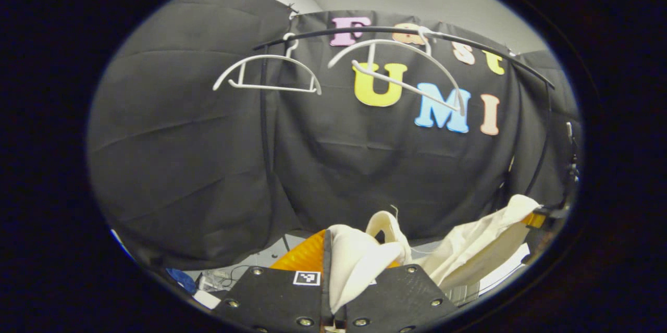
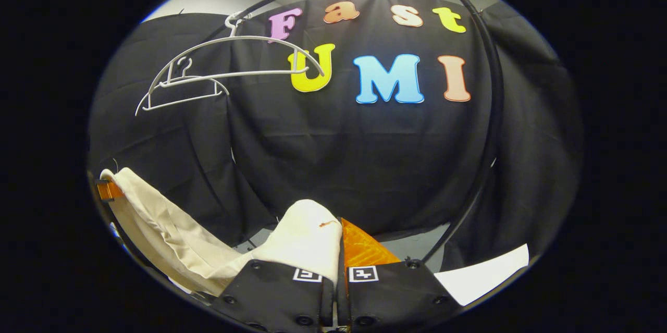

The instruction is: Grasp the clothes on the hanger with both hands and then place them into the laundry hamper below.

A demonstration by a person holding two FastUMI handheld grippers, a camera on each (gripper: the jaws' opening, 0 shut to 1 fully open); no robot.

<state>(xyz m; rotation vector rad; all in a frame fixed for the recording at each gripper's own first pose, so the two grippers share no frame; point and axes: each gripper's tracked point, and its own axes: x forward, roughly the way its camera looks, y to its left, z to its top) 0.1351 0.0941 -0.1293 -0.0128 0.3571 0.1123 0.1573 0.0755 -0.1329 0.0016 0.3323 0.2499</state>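
A cream garment [image 1: 359, 262] is bunched between the fingers of my left gripper [image 1: 333, 270], which is shut on it. The cloth stretches away to the right, where the right gripper [image 1: 539, 218] holds its other end. In the right gripper view, a fold of the same garment [image 2: 307, 234] is pinched in my right gripper [image 2: 338, 249], and the fabric runs left to the left gripper [image 2: 107, 189]. Two bare white hangers [image 1: 271, 87] [image 1: 401, 84] hang on the black rail [image 1: 312, 36] above the cloth. The hangers [image 2: 234, 75] also appear at the upper left of the right gripper view.
The rail's curved black post [image 2: 495, 88] comes down on the right, close behind my right gripper. A white sheet [image 2: 484, 275] lies low on the right. Cables and a blue item [image 1: 182, 278] sit on the floor at the lower left.
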